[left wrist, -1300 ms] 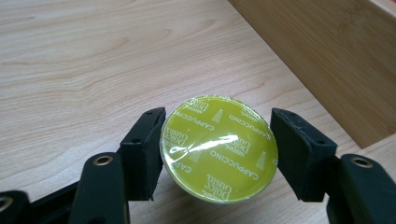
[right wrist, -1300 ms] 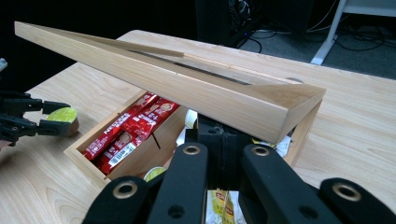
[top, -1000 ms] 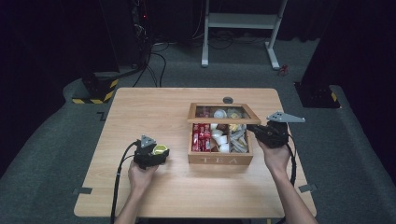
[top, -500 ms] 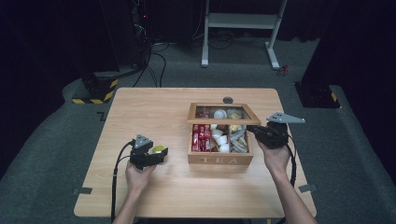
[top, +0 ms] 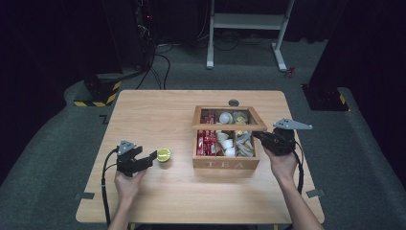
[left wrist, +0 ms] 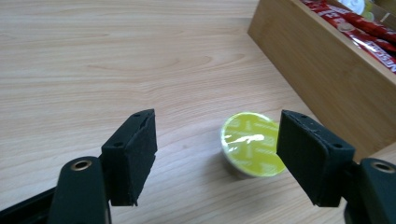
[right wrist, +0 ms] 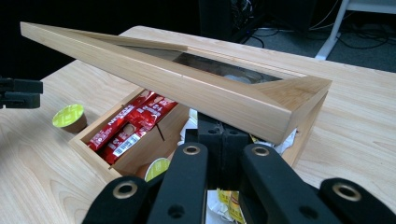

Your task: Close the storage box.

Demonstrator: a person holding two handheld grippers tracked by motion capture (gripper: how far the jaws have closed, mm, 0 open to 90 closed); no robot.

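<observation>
A green-lidded capsule (top: pixel 163 155) (left wrist: pixel 252 143) stands on the wooden table, left of the wooden tea box (top: pixel 226 164). My left gripper (top: pixel 152 158) (left wrist: pixel 217 120) is open just short of it. Its jaws have just been closing, and the capsule sits ahead of them near one pad, untouched. My right gripper (top: pixel 256 135) (right wrist: pixel 219 128) is shut, its tips under the front edge of the box's glass-paned lid (top: pixel 230 125) (right wrist: pixel 187 88), which stands tilted up over them. The capsule (right wrist: pixel 69 116) also appears far left in the right gripper view.
Inside the box lie red sachets (top: pixel 207 142) (right wrist: pixel 126 126), white cups (top: pixel 225 140), paper packets and another green capsule (right wrist: pixel 156 169). A small dark disc (top: pixel 233 102) lies on the table (top: pixel 158 110) behind the box. Beyond the table stand a white frame and cables on the floor.
The left gripper let go of the green capsule and drew back to the left; the capsule stays on the table. The right gripper and the lid have not moved.
</observation>
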